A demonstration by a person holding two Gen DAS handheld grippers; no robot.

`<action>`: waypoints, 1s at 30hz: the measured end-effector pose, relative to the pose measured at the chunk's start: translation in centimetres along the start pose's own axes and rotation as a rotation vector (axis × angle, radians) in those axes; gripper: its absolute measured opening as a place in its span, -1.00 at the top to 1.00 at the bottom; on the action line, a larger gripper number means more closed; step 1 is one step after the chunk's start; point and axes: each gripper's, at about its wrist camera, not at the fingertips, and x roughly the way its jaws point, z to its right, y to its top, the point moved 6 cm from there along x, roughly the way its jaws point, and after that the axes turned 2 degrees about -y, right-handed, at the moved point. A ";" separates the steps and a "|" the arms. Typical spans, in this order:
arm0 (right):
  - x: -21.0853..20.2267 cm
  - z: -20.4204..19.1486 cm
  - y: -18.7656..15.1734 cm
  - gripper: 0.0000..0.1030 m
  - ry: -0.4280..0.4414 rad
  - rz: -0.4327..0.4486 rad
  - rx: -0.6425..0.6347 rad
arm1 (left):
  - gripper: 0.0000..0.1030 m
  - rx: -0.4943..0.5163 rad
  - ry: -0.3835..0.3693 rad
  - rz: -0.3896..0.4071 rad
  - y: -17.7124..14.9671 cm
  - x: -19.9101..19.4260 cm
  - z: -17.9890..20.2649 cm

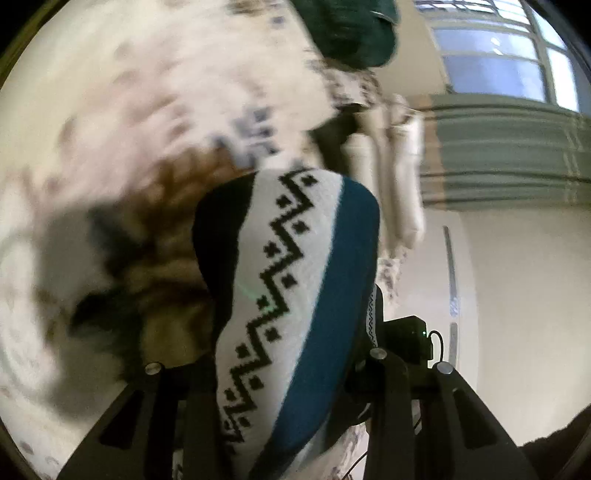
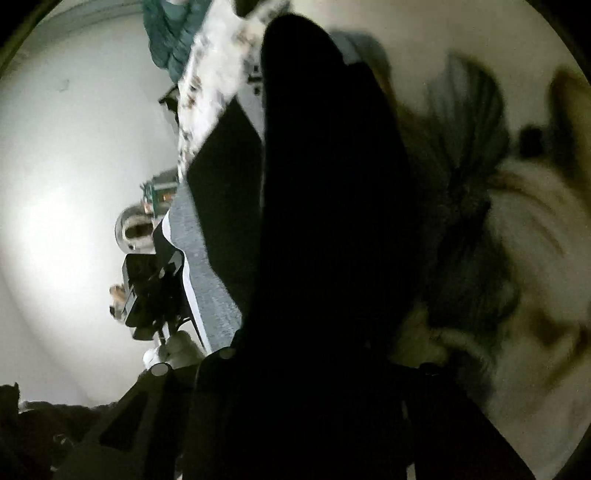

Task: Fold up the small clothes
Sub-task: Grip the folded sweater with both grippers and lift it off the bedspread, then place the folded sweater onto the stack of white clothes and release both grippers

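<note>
Patterned sock [image 1: 291, 295], white with black zigzag and a teal band, sits clamped in the left gripper [image 1: 295, 369], raised above a blurred floral bedspread [image 1: 129, 92]. Right gripper [image 2: 314, 369] is smothered by dark cloth [image 2: 325, 203]; can't tell if it grips.

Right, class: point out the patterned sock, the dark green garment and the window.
patterned sock [image 1: 295, 280]: left wrist view, white zigzag band.
dark green garment [image 1: 354, 33]: left wrist view, its middle.
window [image 1: 495, 70]: left wrist view, a pane.

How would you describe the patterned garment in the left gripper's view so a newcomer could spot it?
Look along the left gripper: a knitted garment drapes up between its black fingers. Its white band with a black zigzag, edged in teal, separates it from the blurred speckled bedding behind.
</note>
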 end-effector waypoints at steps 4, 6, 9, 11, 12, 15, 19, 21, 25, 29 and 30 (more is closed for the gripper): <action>-4.1 -4.2 -0.2 0.51 -0.012 0.102 -0.033 | 0.39 0.092 -0.025 -0.033 2.9 -0.3 6.6; -7.0 -6.8 0.5 0.51 -0.007 0.162 -0.043 | 0.39 0.142 -0.032 -0.046 4.9 -0.1 10.1; -11.0 -10.1 2.5 0.51 -0.029 0.243 -0.069 | 0.38 0.220 -0.045 -0.064 8.9 1.3 15.9; -13.8 -12.1 4.6 0.51 -0.043 0.298 -0.074 | 0.38 0.259 -0.053 -0.078 12.4 3.3 19.9; -15.4 -13.0 6.1 0.51 -0.053 0.331 -0.073 | 0.38 0.274 -0.054 -0.083 13.8 4.3 21.4; -19.8 -14.7 10.6 0.51 -0.069 0.430 -0.059 | 0.37 0.326 -0.053 -0.100 19.0 8.1 25.8; -24.7 -13.6 17.9 0.51 -0.085 0.524 0.007 | 0.35 0.384 -0.018 -0.154 25.4 14.9 29.2; -25.2 -12.9 21.5 0.51 -0.098 0.544 0.042 | 0.32 0.417 0.029 -0.195 27.4 18.3 29.4; -25.1 -9.3 25.8 0.50 -0.184 0.536 0.124 | 0.29 0.436 0.189 -0.288 28.9 24.0 26.5; -24.1 -6.9 27.4 0.32 -0.273 0.496 0.181 | 0.19 0.432 0.264 -0.328 29.0 25.8 25.0; -24.1 -6.6 27.4 0.23 -0.296 0.503 0.202 | 0.14 0.426 0.268 -0.323 29.2 25.9 25.1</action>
